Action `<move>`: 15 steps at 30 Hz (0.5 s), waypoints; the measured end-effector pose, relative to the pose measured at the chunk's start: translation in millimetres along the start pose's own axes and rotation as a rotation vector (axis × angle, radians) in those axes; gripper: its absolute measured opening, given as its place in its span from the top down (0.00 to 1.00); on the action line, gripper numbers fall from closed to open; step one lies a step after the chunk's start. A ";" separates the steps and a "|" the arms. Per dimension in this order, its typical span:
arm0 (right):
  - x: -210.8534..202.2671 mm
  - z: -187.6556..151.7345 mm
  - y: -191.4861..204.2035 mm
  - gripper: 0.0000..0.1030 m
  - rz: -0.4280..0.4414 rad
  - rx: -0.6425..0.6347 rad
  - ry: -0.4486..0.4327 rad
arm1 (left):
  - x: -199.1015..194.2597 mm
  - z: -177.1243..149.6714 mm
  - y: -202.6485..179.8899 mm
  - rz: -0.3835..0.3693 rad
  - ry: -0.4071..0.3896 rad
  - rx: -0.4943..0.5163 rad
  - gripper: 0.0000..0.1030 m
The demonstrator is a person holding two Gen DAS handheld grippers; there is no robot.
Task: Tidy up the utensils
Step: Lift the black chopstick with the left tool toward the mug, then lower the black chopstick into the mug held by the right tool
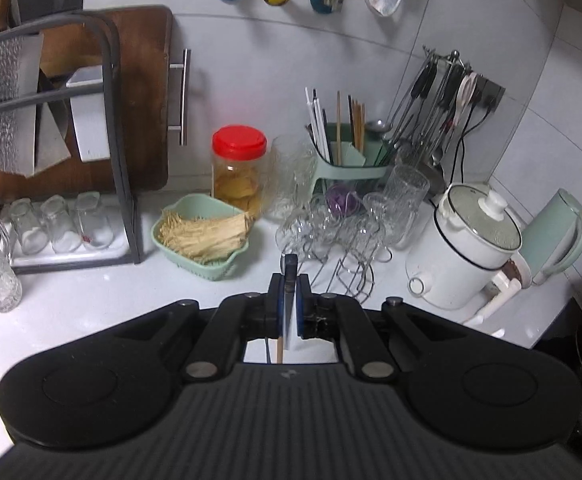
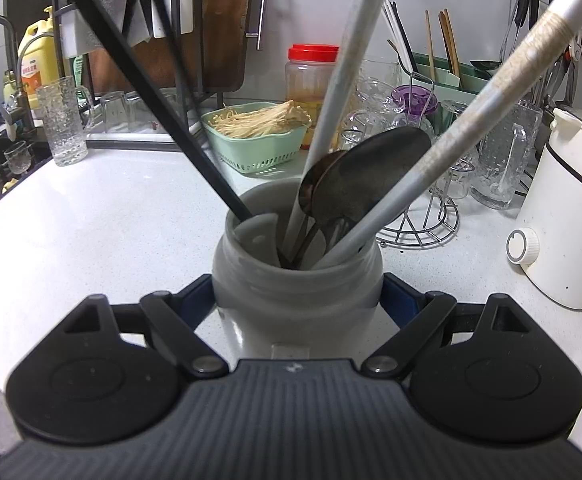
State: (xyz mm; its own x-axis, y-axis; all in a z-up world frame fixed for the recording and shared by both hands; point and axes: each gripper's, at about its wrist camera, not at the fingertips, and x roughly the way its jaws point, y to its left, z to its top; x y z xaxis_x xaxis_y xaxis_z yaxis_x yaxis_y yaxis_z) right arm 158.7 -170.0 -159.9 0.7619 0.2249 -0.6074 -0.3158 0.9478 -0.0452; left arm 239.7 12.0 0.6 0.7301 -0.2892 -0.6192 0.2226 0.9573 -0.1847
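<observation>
Glassware, jars and cooking tools crowd a white speckled bench (image 1: 91,296) in a tiled kitchen corner. In the left wrist view, from left to right: a dark metal rack (image 1: 111,80) holds cleavers above three upturned clear glasses (image 1: 61,224); a pale green slotted basket (image 1: 211,270) carries a bundle of enoki mushrooms (image 1: 207,234); a clear plastic jar with a red lid (image 1: 238,168) stands behind it; a green plastic chopstick holder (image 1: 351,166) bristles with sticks beside a wire stand of glass mugs (image 1: 343,236); a white electric pot with a glass lid (image 1: 463,252) and a mint green kettle (image 1: 555,232) close the row.

The left hand-held gripper (image 1: 290,300) is clenched on a thin flat metal utensil handle (image 1: 290,280), pinched edge-on between its blue pads, with a slim wooden stick (image 1: 280,350) showing just below; it hangs above the bench, in front of the wire stand.

In the right wrist view, the right hand-held gripper (image 2: 297,300) grasps a grey ceramic utensil jar (image 2: 297,292) standing on the bench, blue pads pressed to either side. From left to right the jar holds a long black stick (image 2: 151,92), a pale grey handle (image 2: 351,52), two dark metal spoons (image 2: 363,176) bowl-up and a white handle wrapped in tan cord (image 2: 503,88), all leaning outward.
</observation>
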 end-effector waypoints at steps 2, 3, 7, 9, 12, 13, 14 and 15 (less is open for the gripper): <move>0.1 0.1 0.2 0.12 -0.001 0.002 0.000 | -3.2 3.6 -3.6 -0.007 -0.008 0.007 0.94; 0.2 0.2 0.0 0.12 -0.001 0.002 0.000 | -4.9 5.2 -5.8 -0.005 -0.011 0.013 0.94; 0.4 -0.4 -0.1 0.12 -0.001 0.002 -0.002 | -15.2 12.7 -13.2 -0.014 -0.029 0.026 0.94; 0.7 0.7 -0.3 0.12 -0.002 0.004 0.003 | -24.4 17.2 -17.2 -0.018 -0.042 0.030 0.94; 0.7 1.2 -0.5 0.12 -0.001 0.006 0.004 | -41.0 26.4 -24.0 -0.031 -0.068 0.034 0.94; 0.7 0.9 -0.4 0.12 -0.001 0.006 0.003 | -46.2 29.7 -26.8 -0.034 -0.079 0.037 0.94; 0.6 0.7 -0.2 0.12 -0.002 0.006 0.002 | -51.3 33.1 -29.6 -0.040 -0.089 0.038 0.94; 0.6 0.6 -0.3 0.12 -0.001 0.007 0.001 | -55.6 36.2 -33.1 -0.048 -0.098 0.043 0.94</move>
State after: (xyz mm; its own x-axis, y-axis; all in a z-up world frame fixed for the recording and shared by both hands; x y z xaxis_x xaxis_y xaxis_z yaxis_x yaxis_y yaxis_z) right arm 159.7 -170.1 -159.7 0.7617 0.2232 -0.6083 -0.3109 0.9496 -0.0408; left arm 215.2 -3.8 68.7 0.7771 -0.3352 -0.5328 0.2842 0.9421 -0.1782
